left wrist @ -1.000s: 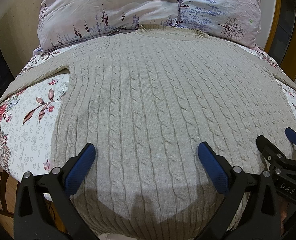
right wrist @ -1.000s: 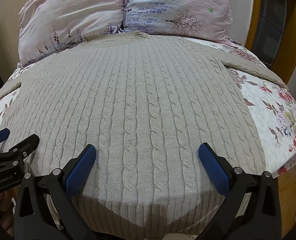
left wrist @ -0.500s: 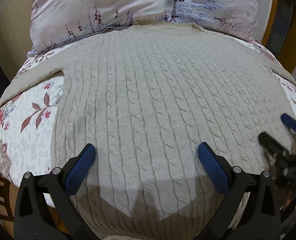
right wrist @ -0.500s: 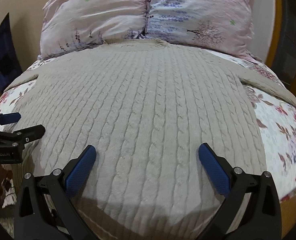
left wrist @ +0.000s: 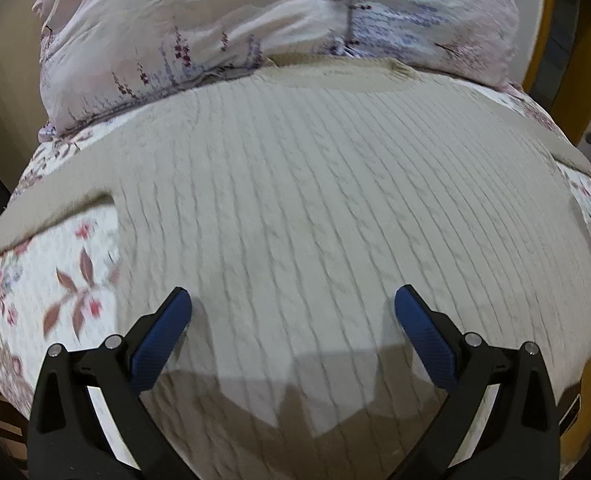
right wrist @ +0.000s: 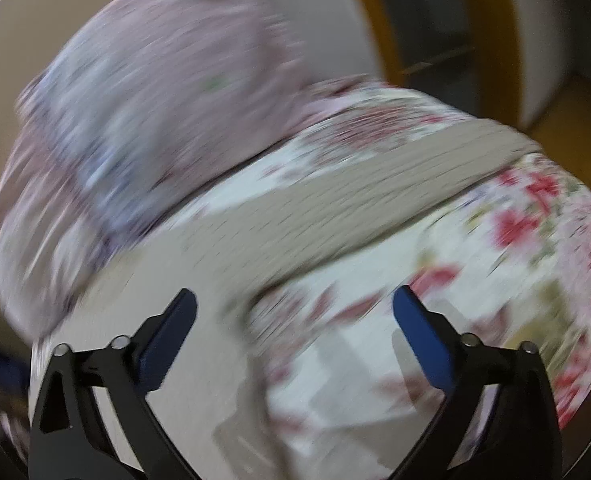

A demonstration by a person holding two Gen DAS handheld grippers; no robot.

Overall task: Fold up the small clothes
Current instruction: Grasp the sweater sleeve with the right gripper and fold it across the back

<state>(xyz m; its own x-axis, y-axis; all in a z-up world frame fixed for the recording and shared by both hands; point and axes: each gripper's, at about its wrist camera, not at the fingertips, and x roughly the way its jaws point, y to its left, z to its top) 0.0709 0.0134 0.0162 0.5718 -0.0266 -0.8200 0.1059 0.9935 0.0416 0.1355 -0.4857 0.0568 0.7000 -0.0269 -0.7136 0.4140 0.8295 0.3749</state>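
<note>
Your left tongs [left wrist: 293, 316]: jaws spread wide, tilted downward, nothing between the blue pads [left wrist: 163, 340] | Your right tongs [right wrist: 293, 316]: jaws wide but just been closing slightly, nothing between them, view blurred.

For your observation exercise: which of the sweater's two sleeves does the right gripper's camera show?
The sleeve lying across the floral bedspread beyond the open right gripper; the other sleeve appears only in the left view.

Bed covered with a white floral quilt [left wrist: 59, 264], red blossoms and brown leaves. Two pink-and-lavender printed pillows [left wrist: 223, 36] propped at its head against a plain beige wall [left wrist: 11, 8]. Yellow-orange wooden frame [right wrist: 483, 36] at right, wooden floor [right wrist: 575, 120] beyond the bed corner.
</note>
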